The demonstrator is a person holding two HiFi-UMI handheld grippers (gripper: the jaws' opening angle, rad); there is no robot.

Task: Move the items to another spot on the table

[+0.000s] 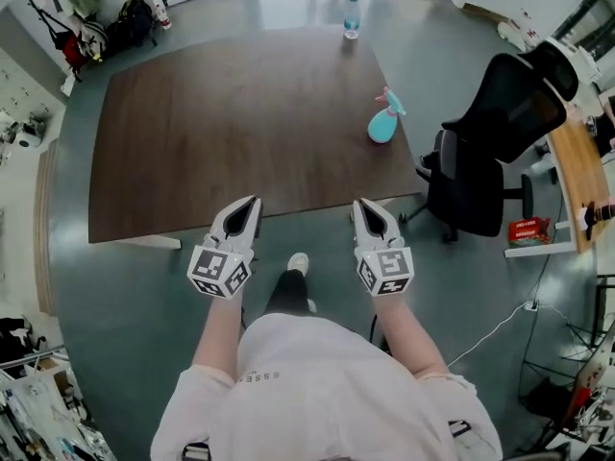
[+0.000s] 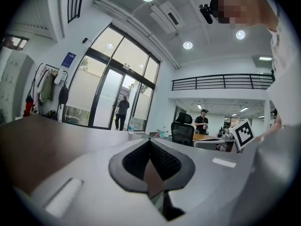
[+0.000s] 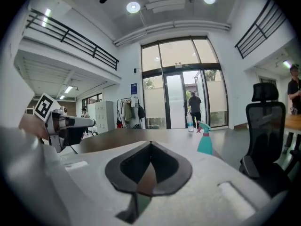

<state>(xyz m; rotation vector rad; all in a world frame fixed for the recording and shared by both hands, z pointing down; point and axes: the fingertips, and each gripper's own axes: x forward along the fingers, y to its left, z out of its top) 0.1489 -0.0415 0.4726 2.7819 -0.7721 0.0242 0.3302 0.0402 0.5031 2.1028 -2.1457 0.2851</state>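
Head view: teal spray bottle [image 1: 382, 123] on the surface [image 1: 221, 133], right side, well ahead of the right gripper [image 1: 361, 206]. Water bottle [image 1: 352, 17] at the far edge. Left gripper [image 1: 253, 203] alongside the right one, both at the near edge, forearms stretched forward. Black office chair [image 1: 490, 133] to the right, grey floor.

Left gripper view: jaws pressed together, nothing between. Water bottle far ahead, glass doors behind.

Right gripper view: jaws pressed together, empty. Spray bottle upright, ahead to the right.
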